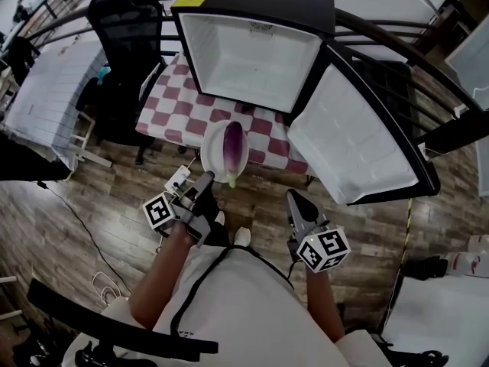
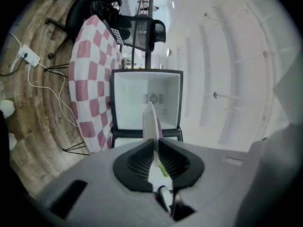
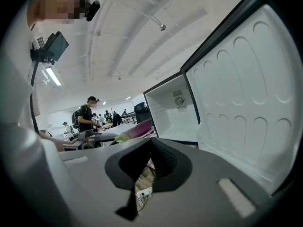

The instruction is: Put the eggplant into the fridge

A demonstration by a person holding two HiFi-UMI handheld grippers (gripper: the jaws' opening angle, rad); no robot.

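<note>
The left gripper clamps the rim of a smooth white plate bearing 1 glossy purple eggplant before the open white-lined fridge; the right gripper is closed, empty.

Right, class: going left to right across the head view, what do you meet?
Black office chair → left gripper, jaws shut on the round white plate → purple eggplant on that plate → right gripper → open white fridge door.

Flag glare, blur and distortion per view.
Head view: fisheye bends the fridge, its interior nearly blown out; eggplant sharp. Left gripper view: plate edge soft, right side washed out. Right gripper view: dark vignette, fridge door bright, its relief readable.
</note>
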